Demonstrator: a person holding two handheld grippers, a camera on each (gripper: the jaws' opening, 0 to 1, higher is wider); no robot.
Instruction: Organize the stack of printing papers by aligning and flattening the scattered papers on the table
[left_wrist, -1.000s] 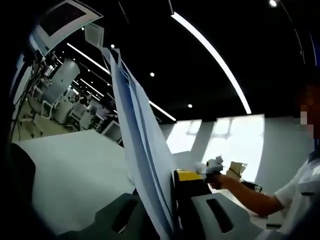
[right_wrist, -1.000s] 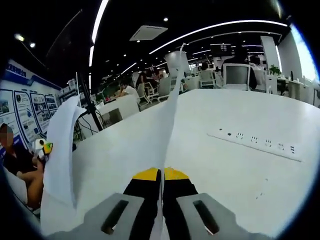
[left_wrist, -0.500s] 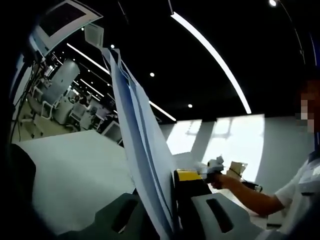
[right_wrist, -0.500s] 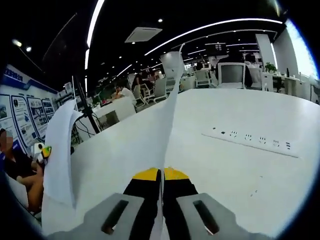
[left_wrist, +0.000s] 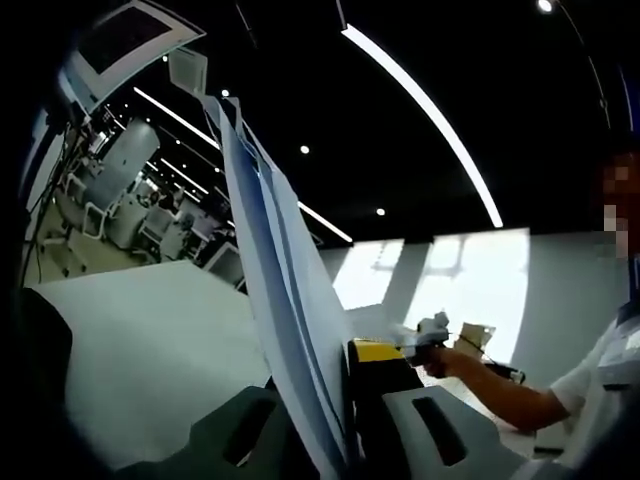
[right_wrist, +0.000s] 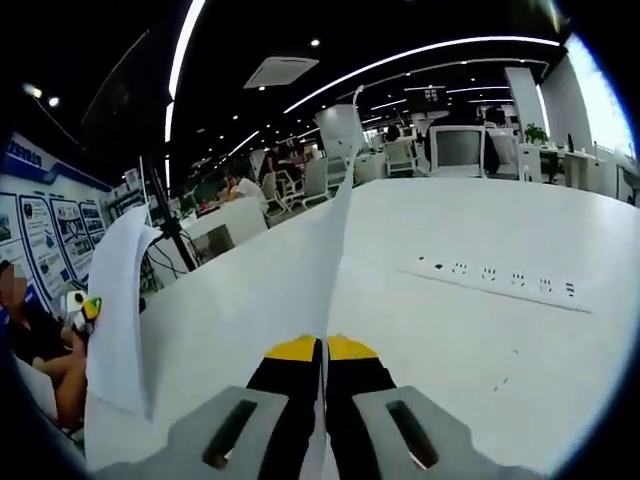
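In the left gripper view the left gripper (left_wrist: 350, 400) has its jaws pressed together on a sheaf of printing papers (left_wrist: 275, 290), which stand on edge and rise steeply from between the yellow-tipped jaws toward the ceiling. The sheets look pale blue-white here, and they are not flush — several separate edges fan apart near the top, where one corner juts out ahead of the rest. The sheaf is lifted clear of the white table (left_wrist: 140, 340), whose bare surface spreads out behind and below it. On the far side of the papers a person's hand (left_wrist: 440, 362) holds another gripper over the table edge, with a white sleeve (left_wrist: 600, 375) beyond it.

In the right gripper view the right gripper (right_wrist: 322, 385) is likewise clamped shut on the papers (right_wrist: 325, 270), the two yellow tips meeting on a thin sheet edge that runs up and away as a narrow, slightly curved strip. Another part of the paper (right_wrist: 120, 300) bows loosely out to one side, its top curling over — plainly not flat. Below it lies the white table (right_wrist: 480, 350), with a row of power sockets (right_wrist: 495, 278) set into its surface toward the far edge. Office chairs and monitors (right_wrist: 455, 150) stand past the table's far end.
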